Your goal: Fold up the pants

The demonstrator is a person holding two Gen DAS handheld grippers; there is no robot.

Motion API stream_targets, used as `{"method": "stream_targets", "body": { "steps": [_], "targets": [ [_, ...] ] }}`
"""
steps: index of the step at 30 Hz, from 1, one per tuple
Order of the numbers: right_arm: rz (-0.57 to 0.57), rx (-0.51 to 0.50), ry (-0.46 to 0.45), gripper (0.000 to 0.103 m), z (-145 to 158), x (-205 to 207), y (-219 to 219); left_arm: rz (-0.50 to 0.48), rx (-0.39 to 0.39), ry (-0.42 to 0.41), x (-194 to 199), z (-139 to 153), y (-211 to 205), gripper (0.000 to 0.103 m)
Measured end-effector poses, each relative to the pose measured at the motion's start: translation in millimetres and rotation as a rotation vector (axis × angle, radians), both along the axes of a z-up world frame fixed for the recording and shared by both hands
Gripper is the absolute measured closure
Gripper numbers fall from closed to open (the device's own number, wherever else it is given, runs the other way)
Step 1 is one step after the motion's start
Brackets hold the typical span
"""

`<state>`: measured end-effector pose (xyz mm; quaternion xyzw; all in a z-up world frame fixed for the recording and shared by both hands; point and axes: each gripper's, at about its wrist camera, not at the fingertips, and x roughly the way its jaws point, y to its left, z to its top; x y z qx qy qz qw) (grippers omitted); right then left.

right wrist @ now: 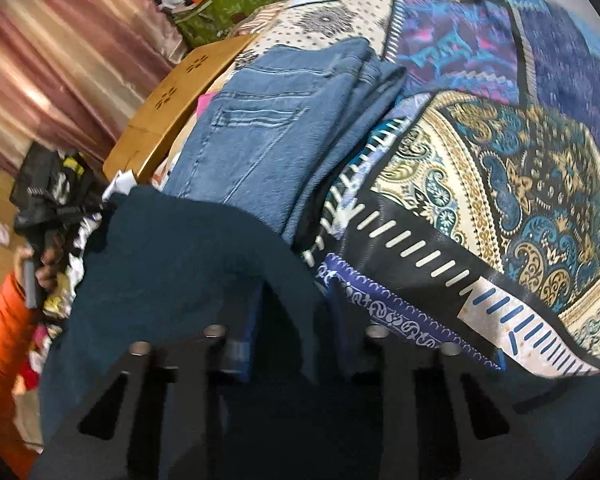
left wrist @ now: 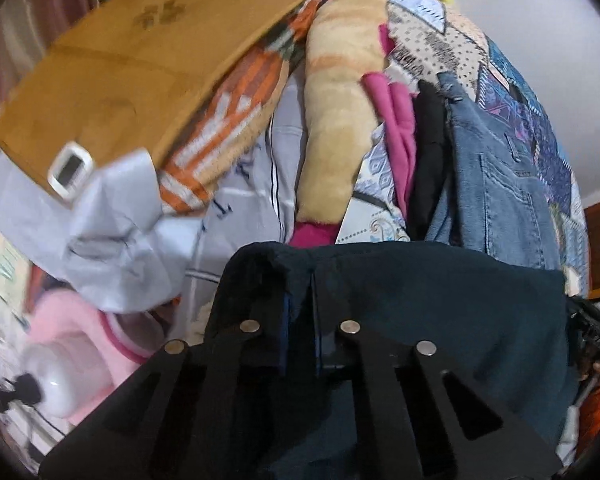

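Dark teal pants (left wrist: 440, 304) hang stretched between my two grippers, lifted above the bed. My left gripper (left wrist: 300, 280) is shut on the pants' top edge, the cloth folding over its fingers. My right gripper (right wrist: 292, 312) is shut on the other end of the same pants (right wrist: 172, 260), which drape over and hide its fingertips. In the right wrist view the left gripper (right wrist: 48, 208) shows at the far left, held by a hand with an orange sleeve.
Folded blue jeans (right wrist: 284, 120) lie on the patterned bedspread (right wrist: 500, 184); they also show in the left wrist view (left wrist: 500, 176). A wooden lap table (left wrist: 112, 80), blankets, pink and black clothes (left wrist: 396, 136) and a white cloth (left wrist: 100, 232) pile beside them. Curtains (right wrist: 60, 48) hang behind.
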<state>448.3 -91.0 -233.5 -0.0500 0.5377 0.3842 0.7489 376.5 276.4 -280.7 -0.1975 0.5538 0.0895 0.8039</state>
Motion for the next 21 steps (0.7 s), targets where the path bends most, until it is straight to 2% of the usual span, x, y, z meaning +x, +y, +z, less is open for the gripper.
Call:
{"method": "stream_targets", "body": {
  "steps": [1, 2, 6, 8, 11, 14, 17, 21],
  "targets": [
    [0.017, -0.042, -0.052, 0.095, 4, -6, 5, -0.008, 0.034, -0.014, 0, 8, -4, 0.095],
    [0.028, -0.069, -0.089, 0.096, 8, -10, 8, -0.017, 0.061, -0.025, 2, 15, -6, 0.095],
    [0.011, -0.118, -0.225, 0.097, 30, -13, 9, -0.034, 0.166, -0.102, 4, 53, -16, 0.096],
    [-0.021, -0.131, -0.327, 0.098, 49, -12, 6, -0.027, 0.204, -0.157, 6, 78, -17, 0.096],
    [-0.087, -0.11, -0.43, 0.098, 83, -9, 1, -0.019, 0.219, -0.263, 9, 116, -15, 0.095],
    [-0.137, -0.078, -0.46, 0.098, 113, -9, -4, -0.02, 0.222, -0.349, 10, 145, -16, 0.095],
    [-0.138, -0.054, -0.467, 0.098, 127, -19, -9, -0.029, 0.221, -0.346, 9, 151, -19, 0.095],
    [-0.107, -0.057, -0.465, 0.098, 128, -51, -18, -0.051, 0.184, -0.323, -10, 143, -21, 0.095]
  ]
}}
